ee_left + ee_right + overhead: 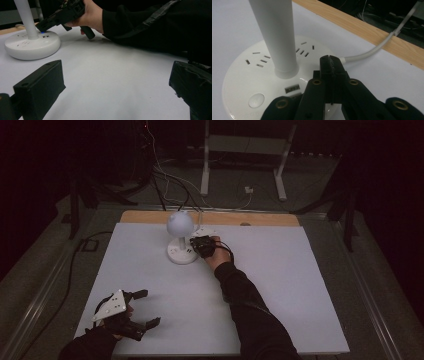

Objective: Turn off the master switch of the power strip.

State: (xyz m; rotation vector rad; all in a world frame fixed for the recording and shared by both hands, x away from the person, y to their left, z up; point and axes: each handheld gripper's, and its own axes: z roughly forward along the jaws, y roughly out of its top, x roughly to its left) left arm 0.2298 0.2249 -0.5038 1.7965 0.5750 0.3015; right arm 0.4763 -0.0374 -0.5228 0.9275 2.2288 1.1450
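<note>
A white desk lamp stands at the table's far middle, with a round head, a stem and a round base that carries sockets. My right gripper is shut with nothing between its jaws, and its tip hovers over the right side of the base, close to the stem. In the left gripper view the right gripper points down at the base, where a small blue light glows. My left gripper rests open near the front left corner, jaws wide apart.
The base has USB ports and a round button on its near side. A white cable runs from the base over the wooden back edge. The white tabletop stretches right of the arm. Cables and a stand lie beyond.
</note>
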